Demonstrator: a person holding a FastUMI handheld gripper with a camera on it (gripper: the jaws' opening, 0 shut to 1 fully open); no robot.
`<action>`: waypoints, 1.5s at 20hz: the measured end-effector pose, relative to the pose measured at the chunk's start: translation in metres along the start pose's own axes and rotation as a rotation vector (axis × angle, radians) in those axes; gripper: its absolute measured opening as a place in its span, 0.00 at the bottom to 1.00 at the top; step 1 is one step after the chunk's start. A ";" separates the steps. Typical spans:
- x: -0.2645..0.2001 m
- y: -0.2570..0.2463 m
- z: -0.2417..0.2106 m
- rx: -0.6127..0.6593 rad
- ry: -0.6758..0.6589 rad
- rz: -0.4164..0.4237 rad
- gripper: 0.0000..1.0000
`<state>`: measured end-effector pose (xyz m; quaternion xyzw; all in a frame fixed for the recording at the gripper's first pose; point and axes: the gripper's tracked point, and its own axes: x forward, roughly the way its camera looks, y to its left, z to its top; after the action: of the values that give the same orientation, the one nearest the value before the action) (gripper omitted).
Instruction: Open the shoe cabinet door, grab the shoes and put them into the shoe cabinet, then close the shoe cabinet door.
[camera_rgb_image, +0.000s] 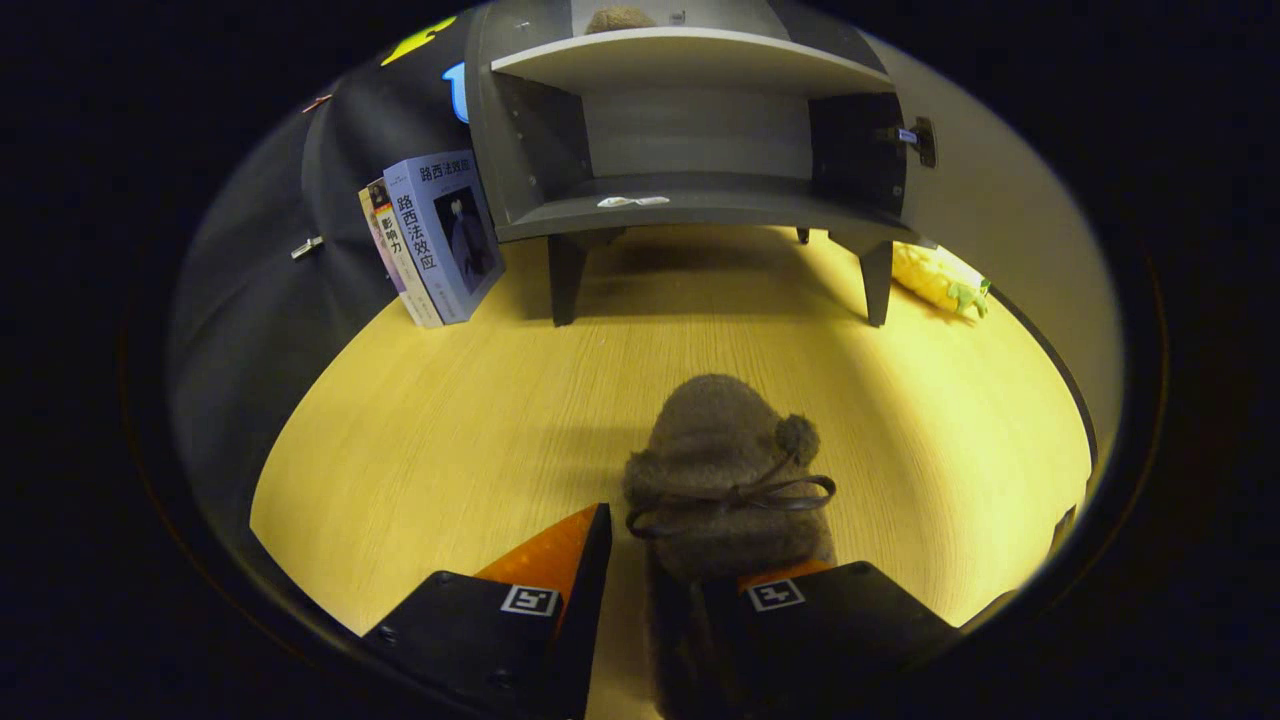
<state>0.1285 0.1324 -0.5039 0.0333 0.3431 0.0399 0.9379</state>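
Note:
A fuzzy brown shoe (715, 450) with a bow and a pompom stands on the wooden table (430, 430), its heel end between my fingers. My gripper (690, 545) is open. The left finger (565, 545) stands a little apart from the shoe's side, with a strip of table showing between. The right finger (790, 585) is partly hidden under the shoe's back. Beyond the shoe, the grey shoe cabinet (520, 150) stands on legs with its lower shelf bare. A second brown shoe (618, 18) rests on its upper shelf. The pale cabinet door (1000, 180) is swung open to the right.
Two books (440, 235) lean against the booth wall, left of the cabinet. A yellow plush toy (940, 280) lies by the cabinet's right legs, under the open door. Bare tabletop runs from the shoe to the cabinet.

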 end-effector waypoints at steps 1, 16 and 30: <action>-0.010 -0.007 0.006 -0.011 -0.011 -0.031 0.42; -0.121 -0.019 0.148 0.103 -0.192 0.025 0.07; -0.179 -0.026 0.372 0.091 -0.305 0.088 0.07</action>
<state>0.2345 0.0762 -0.1078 0.0964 0.1964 0.0598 0.9739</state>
